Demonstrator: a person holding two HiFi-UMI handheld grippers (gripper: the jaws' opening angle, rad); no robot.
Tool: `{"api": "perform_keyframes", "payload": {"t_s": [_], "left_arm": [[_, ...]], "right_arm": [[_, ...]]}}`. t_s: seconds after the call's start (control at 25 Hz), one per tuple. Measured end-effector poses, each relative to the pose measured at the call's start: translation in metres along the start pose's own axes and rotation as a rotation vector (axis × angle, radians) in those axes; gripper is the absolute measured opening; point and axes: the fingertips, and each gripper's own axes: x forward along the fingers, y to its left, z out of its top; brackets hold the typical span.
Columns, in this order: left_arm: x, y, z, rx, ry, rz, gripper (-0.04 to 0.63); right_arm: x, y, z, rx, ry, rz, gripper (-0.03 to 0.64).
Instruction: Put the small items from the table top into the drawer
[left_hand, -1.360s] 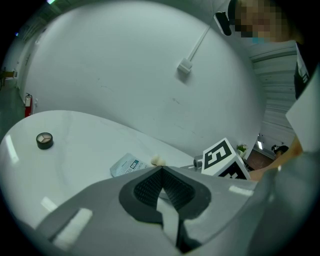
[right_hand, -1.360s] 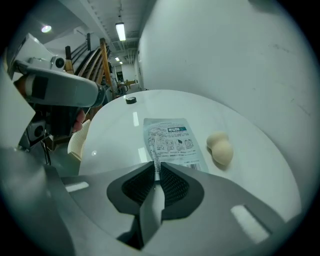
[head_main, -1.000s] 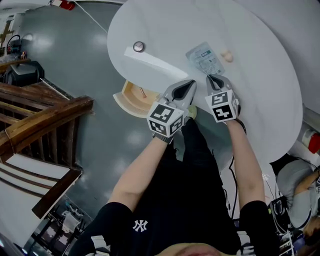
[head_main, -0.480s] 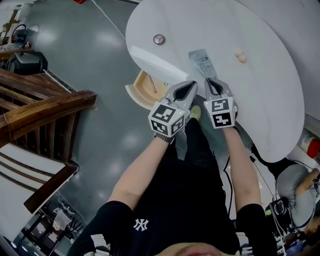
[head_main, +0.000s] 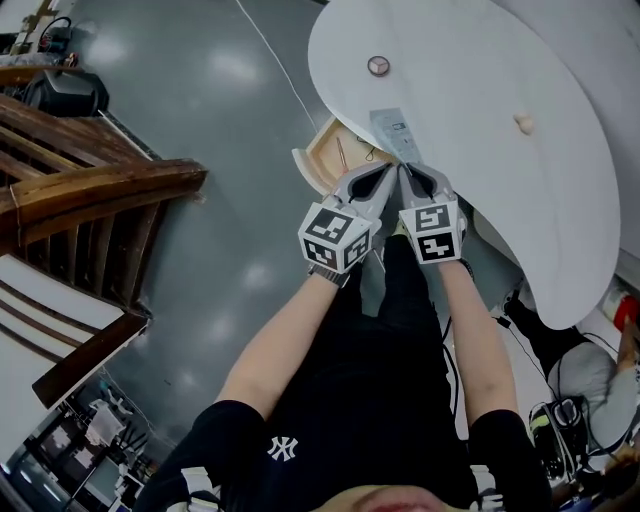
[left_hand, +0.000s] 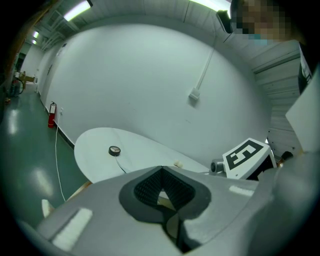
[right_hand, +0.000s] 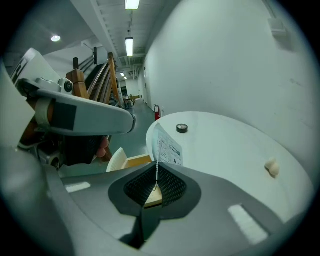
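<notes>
Transfer step: my right gripper (head_main: 408, 172) clamps the packet (head_main: 390, 132) upright just ahead, left gripper (head_main: 380, 178) clenched empty alongside; next, I judge, ease ahead-left over the drawer (head_main: 330, 155) and release.

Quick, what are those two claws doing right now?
Left gripper: closed, empty.
Right gripper: closed on flat clear printed plastic packet.
</notes>
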Motion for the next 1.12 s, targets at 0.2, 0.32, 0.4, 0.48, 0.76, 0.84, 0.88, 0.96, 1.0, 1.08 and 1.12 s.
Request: {"api": "perform_keyframes", "payload": {"t_s": [0.2, 0.32, 0.4, 0.48, 0.76, 0.84, 0.88, 0.96, 1.0, 1.08, 1.12], "left_arm": [[-0.036, 0.027, 0.003, -0.009, -0.014, 0.026, 0.000], [-0.053, 0.040, 0.005, -0.011, -0.022, 0.035, 0.000], [-0.062, 0.047, 0.004, -0.014, -0.025, 0.041, 0.000], [-0.068, 0.053, 0.003, -0.016, -0.027, 0.044, 0.000], [-0.082, 0.065, 0.000, -0.025, -0.026, 0.037, 0.000], [-0.083, 0.067, -0.002, -0.027, -0.023, 0.034, 0.000], [-0.084, 0.068, -0.003, -0.028, -0.022, 0.032, 0.000], [-0.083, 0.070, -0.005, -0.030, -0.019, 0.030, 0.000], [-0.082, 0.070, -0.006, -0.031, -0.018, 0.028, 0.000], [-0.082, 0.072, -0.006, -0.034, -0.016, 0.026, 0.000], [-0.082, 0.073, -0.007, -0.035, -0.014, 0.025, 0.000]], "right_arm": [[0.016, 0.053, 0.010, -0.039, 0.002, 0.035, 0.035], [0.024, 0.073, 0.012, -0.050, 0.005, 0.039, 0.035], [0.029, 0.082, 0.011, -0.059, 0.003, 0.034, 0.035], [0.032, 0.089, 0.010, -0.069, 0.004, 0.028, 0.035], [0.037, 0.115, 0.012, -0.080, -0.006, 0.033, 0.035], [0.038, 0.118, 0.012, -0.078, -0.010, 0.030, 0.035], [0.039, 0.119, 0.011, -0.074, -0.010, 0.030, 0.035], [0.041, 0.121, 0.010, -0.070, -0.015, 0.035, 0.035], [0.042, 0.123, 0.011, -0.072, -0.018, 0.041, 0.035], [0.044, 0.127, 0.012, -0.076, -0.023, 0.058, 0.035], [0.045, 0.129, 0.012, -0.077, -0.023, 0.067, 0.035]]}}
